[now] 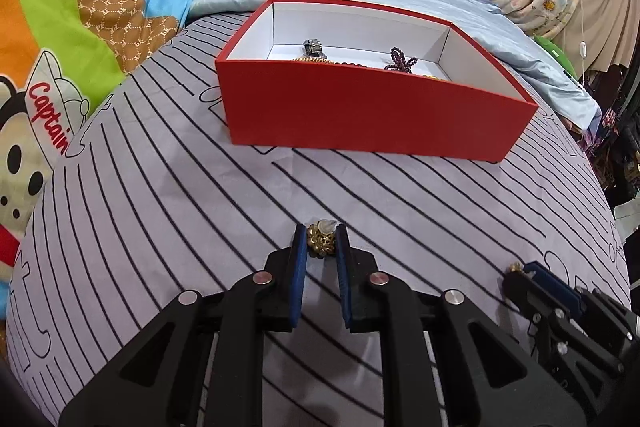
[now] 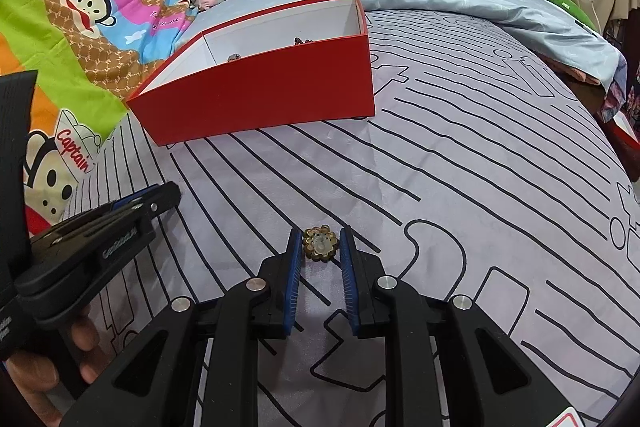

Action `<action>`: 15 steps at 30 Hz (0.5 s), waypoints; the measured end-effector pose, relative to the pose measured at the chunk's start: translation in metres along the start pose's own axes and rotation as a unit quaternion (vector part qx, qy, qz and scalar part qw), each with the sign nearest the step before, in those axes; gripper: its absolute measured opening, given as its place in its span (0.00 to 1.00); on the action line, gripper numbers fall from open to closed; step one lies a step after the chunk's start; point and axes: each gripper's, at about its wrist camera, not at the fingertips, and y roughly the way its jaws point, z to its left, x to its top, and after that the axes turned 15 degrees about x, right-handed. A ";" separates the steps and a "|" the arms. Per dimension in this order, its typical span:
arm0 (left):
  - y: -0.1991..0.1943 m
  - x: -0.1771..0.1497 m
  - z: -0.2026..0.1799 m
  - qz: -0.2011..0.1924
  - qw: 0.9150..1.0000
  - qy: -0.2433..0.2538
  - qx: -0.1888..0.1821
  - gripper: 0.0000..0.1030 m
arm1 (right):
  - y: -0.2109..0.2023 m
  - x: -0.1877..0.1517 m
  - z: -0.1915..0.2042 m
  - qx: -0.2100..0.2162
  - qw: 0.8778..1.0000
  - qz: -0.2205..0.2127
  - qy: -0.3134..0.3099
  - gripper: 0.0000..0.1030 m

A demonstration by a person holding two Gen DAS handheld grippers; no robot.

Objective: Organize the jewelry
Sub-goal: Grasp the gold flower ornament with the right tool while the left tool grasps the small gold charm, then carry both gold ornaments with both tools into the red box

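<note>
A gold flower-shaped earring (image 1: 321,241) is pinched between the pads of the left gripper (image 1: 321,242), low over the striped bedsheet (image 1: 160,187). A matching earring (image 2: 319,243) is bracketed by the right gripper (image 2: 320,245); whether its pads actually press it cannot be told. One piece is taken by each gripper, presumably so the pair travels together. The red box (image 1: 372,115) is set open on the bed on the far side, with a watch (image 1: 314,47) and purple beads (image 1: 401,61) already inside, ready to receive them

box (image 1: 360,115): red, white inside | sheet (image 1: 160,207): grey, black lines
</note>
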 end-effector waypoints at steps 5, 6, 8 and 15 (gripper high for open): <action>-0.005 -0.009 0.002 -0.003 1.000 0.000 0.001 0.14 | 0.001 0.000 0.003 -0.007 1.000 0.001 -0.005 0.18; -0.006 -0.010 0.002 -0.003 1.000 -0.001 0.001 0.14 | 0.001 0.000 0.004 -0.009 1.000 0.002 -0.007 0.18; -0.007 -0.011 0.003 -0.003 1.000 -0.002 0.000 0.14 | 0.002 -0.001 0.005 -0.013 1.000 0.002 -0.009 0.18; -0.009 -0.013 0.004 -0.002 1.000 -0.003 -0.001 0.14 | 0.003 -0.001 0.008 -0.020 1.000 0.004 -0.014 0.18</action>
